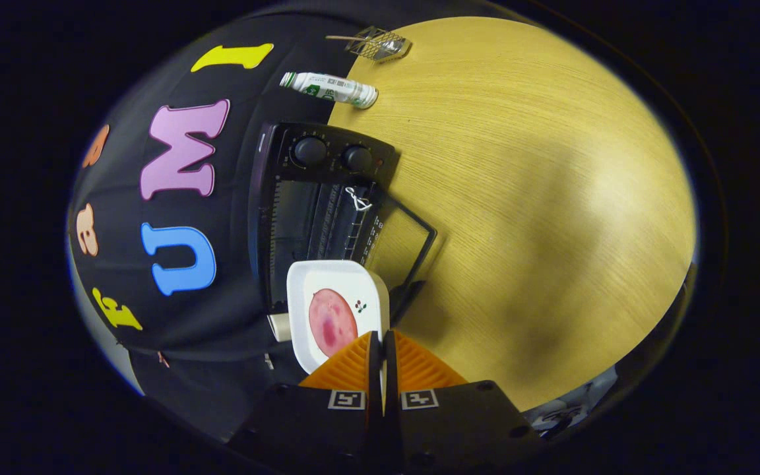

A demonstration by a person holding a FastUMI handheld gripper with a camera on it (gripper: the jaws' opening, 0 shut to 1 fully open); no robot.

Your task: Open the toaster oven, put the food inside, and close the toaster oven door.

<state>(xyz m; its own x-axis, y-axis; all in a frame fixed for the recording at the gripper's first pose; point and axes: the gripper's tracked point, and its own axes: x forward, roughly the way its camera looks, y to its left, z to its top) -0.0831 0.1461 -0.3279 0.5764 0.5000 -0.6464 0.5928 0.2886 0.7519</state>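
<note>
The gripper (382, 340) has its two fingers drawn almost together, with only a thin slit between them, and the near edge of a white square plate (327, 280) runs into that slit, so both fingers pinch the plate's rim. The plate is carried tilted, its face turned toward the camera, and it reaches forward from the fingertips over the near end of the toaster oven (301, 218). On the plate lies a round pink slice of food (331, 321), flat against the surface and close to the pinched edge; a small printed motif (360, 305) sits on the plate just beside it. The toaster oven is black and stands on a round light wooden table (538, 198), next to the black booth wall. Its glass door (400, 241) hangs open, swung down toward the tabletop, and the wood grain shows through the pane. Inside the opening a wire rack (347, 227) can be made out in the dark cavity. Two round knobs (311, 151) sit on the control panel at the oven's far end. Beyond the oven, a white tube-like bottle with green print (329, 88) lies on its side at the table's edge, and farther still rests a small clear wire-framed object (380, 43) whose nature cannot be told.
</note>
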